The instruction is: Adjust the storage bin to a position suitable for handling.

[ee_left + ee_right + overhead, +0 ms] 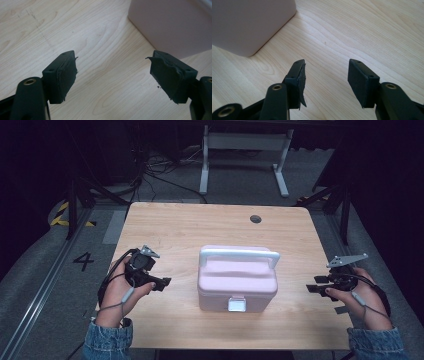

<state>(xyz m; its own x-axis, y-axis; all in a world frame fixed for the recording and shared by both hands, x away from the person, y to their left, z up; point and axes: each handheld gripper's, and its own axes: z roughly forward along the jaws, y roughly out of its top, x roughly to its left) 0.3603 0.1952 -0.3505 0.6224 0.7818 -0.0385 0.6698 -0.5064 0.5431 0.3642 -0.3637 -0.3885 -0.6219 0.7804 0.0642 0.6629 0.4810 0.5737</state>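
A pink box (237,285) with a lid is set upright in the middle of the wooden table (175,227). The lid is shut. A white handle (239,253) is raised on top, and a white clasp (236,304) is seen in front.

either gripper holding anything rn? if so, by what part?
Nothing held. Left gripper and right gripper are both open, empty, either side of the pink box, not touching it.

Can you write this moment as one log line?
left hand-held gripper: open, empty | right hand-held gripper: open, empty | pink plastic box with white handle: closed, untouched, between them
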